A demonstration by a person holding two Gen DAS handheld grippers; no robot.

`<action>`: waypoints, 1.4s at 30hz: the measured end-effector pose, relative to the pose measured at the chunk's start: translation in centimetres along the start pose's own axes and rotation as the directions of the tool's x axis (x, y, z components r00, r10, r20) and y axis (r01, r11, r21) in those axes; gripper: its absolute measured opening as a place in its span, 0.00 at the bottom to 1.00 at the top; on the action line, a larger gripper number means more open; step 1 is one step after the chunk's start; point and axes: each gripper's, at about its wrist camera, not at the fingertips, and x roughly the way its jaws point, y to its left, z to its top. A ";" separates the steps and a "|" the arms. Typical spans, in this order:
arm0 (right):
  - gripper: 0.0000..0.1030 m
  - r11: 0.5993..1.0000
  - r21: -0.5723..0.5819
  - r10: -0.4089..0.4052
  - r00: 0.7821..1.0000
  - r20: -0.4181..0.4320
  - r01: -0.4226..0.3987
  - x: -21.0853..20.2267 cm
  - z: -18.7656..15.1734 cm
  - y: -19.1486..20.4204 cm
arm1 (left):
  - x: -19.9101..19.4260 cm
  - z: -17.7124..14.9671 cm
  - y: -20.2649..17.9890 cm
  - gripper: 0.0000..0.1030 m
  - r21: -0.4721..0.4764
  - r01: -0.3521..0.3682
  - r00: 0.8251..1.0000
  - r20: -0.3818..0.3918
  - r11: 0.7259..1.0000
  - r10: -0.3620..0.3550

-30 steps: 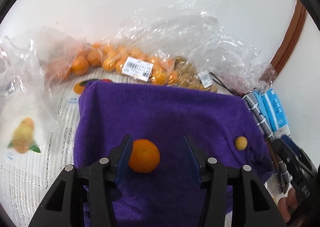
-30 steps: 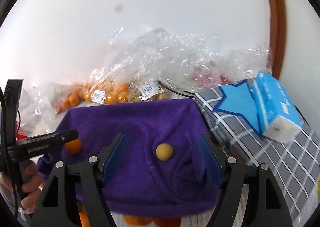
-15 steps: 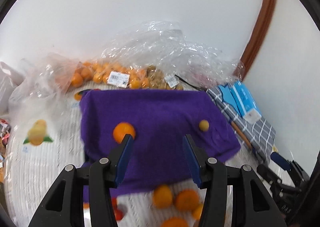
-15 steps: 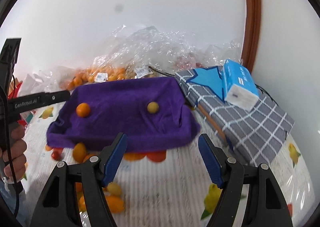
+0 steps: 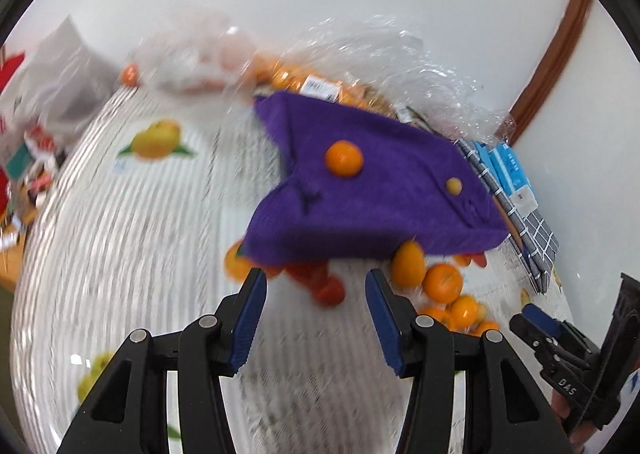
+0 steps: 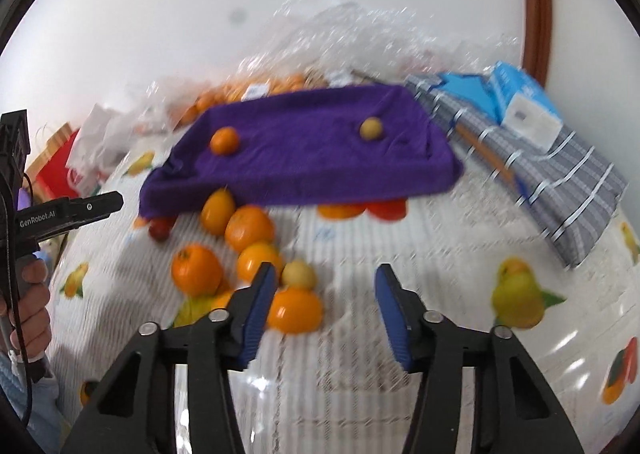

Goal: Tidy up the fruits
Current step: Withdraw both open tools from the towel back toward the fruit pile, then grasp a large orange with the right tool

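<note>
**Loose fruit before the cloth: both jaws empty**

- Purple towel (image 6: 304,150): spread on the fruit-print surface (image 6: 420,254); carries one small orange (image 6: 224,140) at left and one yellow fruit (image 6: 371,129) at right, well apart.
- Fruit pile (image 6: 248,230): oranges and a pale round fruit (image 6: 298,274) lying loose just in front of the towel's near edge, some tucked under it.
- Right gripper (image 6: 324,306): jaws apart, nothing between them; the pile lies just ahead and to its left, touching distance unclear through blur.
- Left gripper (image 5: 314,318): jaws apart, empty; pile ahead to its right.
- Judgement: right gripper nearer.
- Background: bagged fruit (image 5: 320,86), tissue pack (image 6: 524,110).
</note>
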 end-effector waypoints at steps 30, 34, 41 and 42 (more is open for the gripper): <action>0.36 0.999 0.040 0.029 0.999 0.035 -0.030 0.9 -2.3 -4.8 | 5.0 -1.7 -2.1 0.35 -0.054 -0.041 0.999 -0.005 0.998 0.041; 0.36 0.997 0.049 0.061 0.998 0.023 -0.062 1.3 -2.3 -5.0 | 5.5 -1.7 -2.3 0.28 -0.047 -0.055 0.998 0.011 0.997 0.056; 0.36 0.993 0.075 0.090 0.995 0.032 -0.093 1.2 -2.3 -5.4 | 5.3 -2.0 -2.2 0.23 -0.043 -0.024 0.998 0.051 0.999 0.026; 0.36 0.992 0.078 0.092 0.995 0.034 -0.094 1.2 -2.3 -5.5 | 5.1 -2.1 -2.0 0.23 -0.055 -0.007 0.998 0.055 0.998 0.010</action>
